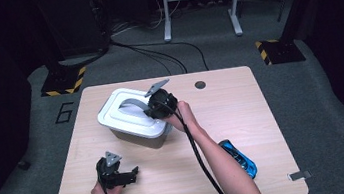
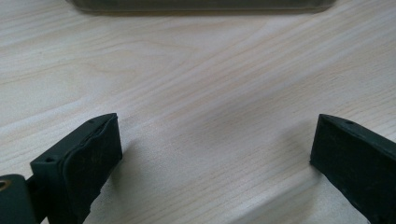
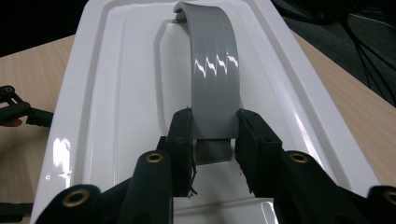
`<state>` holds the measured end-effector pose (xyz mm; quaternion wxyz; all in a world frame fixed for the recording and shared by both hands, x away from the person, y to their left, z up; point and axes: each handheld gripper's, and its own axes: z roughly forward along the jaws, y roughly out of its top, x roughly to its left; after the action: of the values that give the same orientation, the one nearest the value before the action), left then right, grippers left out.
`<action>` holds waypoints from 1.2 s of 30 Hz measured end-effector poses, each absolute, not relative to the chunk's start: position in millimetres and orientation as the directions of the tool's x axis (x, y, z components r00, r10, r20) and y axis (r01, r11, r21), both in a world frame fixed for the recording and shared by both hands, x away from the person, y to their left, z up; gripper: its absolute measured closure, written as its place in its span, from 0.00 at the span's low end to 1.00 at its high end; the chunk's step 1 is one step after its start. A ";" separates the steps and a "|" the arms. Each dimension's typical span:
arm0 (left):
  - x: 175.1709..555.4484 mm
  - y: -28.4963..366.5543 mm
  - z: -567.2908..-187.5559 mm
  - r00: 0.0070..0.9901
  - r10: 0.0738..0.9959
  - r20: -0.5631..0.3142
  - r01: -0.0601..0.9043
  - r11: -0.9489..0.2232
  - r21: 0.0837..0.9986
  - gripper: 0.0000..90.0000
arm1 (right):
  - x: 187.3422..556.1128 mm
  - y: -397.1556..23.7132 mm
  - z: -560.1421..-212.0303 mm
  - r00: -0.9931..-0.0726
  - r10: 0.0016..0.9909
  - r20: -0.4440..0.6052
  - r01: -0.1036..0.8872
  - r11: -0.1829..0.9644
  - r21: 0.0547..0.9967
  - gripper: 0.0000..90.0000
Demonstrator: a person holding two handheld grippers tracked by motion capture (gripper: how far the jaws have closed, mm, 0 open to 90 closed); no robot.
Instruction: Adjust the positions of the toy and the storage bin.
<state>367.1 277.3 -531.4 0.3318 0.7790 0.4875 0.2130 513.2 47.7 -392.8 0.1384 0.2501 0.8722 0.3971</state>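
Grey handle (image 3: 212,70) of the white lid (image 3: 116,93) on the storage box (image 1: 134,116), upper-left of centre on the counter (image 1: 243,118) in the high view, is the thing being worked. Right hand-held gripper (image 3: 214,140) is pinching that handle near its close end, pads pressed on both edges of the strap, which arches up off the lid and runs to its far anchor at top centre of the right gripper view. In the high view the right hand-held gripper (image 1: 161,103) sits over the lid's right side, hand behind it.

Left hand-held gripper (image 1: 115,172) sits lower left in the high view, well apart from the box, jaws spread with nothing between them; the left gripper view has bare wood grain between the pads and the box base blurred along the top edge.

Step in hand, my read: grasp is made, lid not yet lifted, still seated flush on the box. Next move likely a straight pull up; the lid may stick, so the left one may need to brace the box wall. Handle is glossy, so slip is a risk.

Blue object (image 1: 238,158) lies lower right by the right forearm, can't tell what it is.

Writing: a "6" (image 1: 63,112) on the floor left of the counter. No brand or label readable on lid or box
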 end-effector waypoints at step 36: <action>367.0 277.8 -530.8 0.439 0.899 0.009 0.622 -0.311 0.719 0.02 | 500.6 -32.8 -390.5 -0.740 0.669 -0.069 0.402 0.522 0.752 0.75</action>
<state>367.0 277.8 -530.8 0.3289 0.7817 0.4863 0.2103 500.6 -32.8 -390.5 0.1780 0.3134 0.8541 0.3749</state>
